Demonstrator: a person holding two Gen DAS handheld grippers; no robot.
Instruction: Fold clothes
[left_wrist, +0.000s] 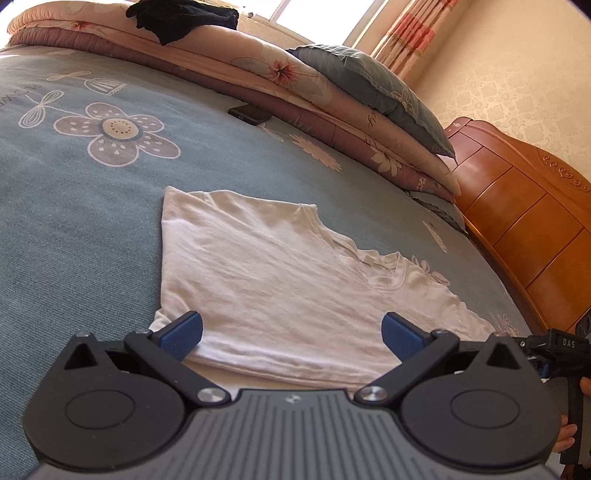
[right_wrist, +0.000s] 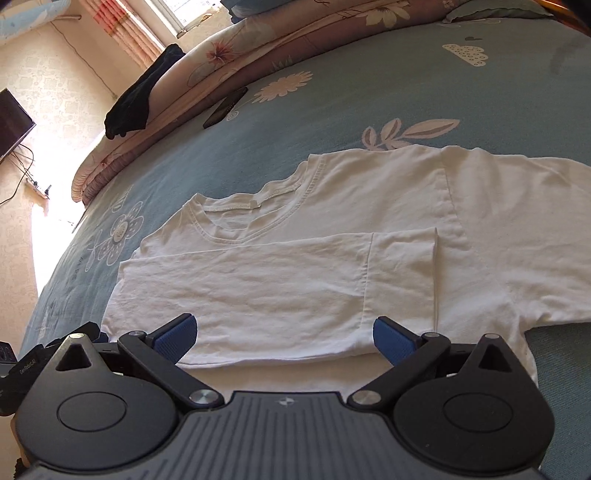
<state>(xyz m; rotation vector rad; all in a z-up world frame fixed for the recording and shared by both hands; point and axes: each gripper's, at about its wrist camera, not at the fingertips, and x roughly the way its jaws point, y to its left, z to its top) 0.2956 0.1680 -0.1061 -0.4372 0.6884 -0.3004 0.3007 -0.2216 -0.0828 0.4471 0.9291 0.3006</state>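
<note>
A white T-shirt (left_wrist: 280, 280) lies flat on the blue flowered bedsheet (left_wrist: 92, 221). In the right wrist view the shirt (right_wrist: 332, 258) has one side and its sleeve folded in over the body, while the other sleeve lies spread out to the right. My left gripper (left_wrist: 291, 334) is open, just above the shirt's near edge, with nothing between its blue pads. My right gripper (right_wrist: 284, 334) is open too, over the near folded edge, and it is empty. The right gripper's body shows at the left wrist view's right edge (left_wrist: 561, 347).
Folded floral quilts (left_wrist: 295, 88) and a grey pillow (left_wrist: 376, 88) are stacked along the far side of the bed. Black clothing (left_wrist: 184, 16) lies on the quilts. A dark phone (left_wrist: 251, 114) lies on the sheet. A wooden headboard (left_wrist: 528, 221) stands at right.
</note>
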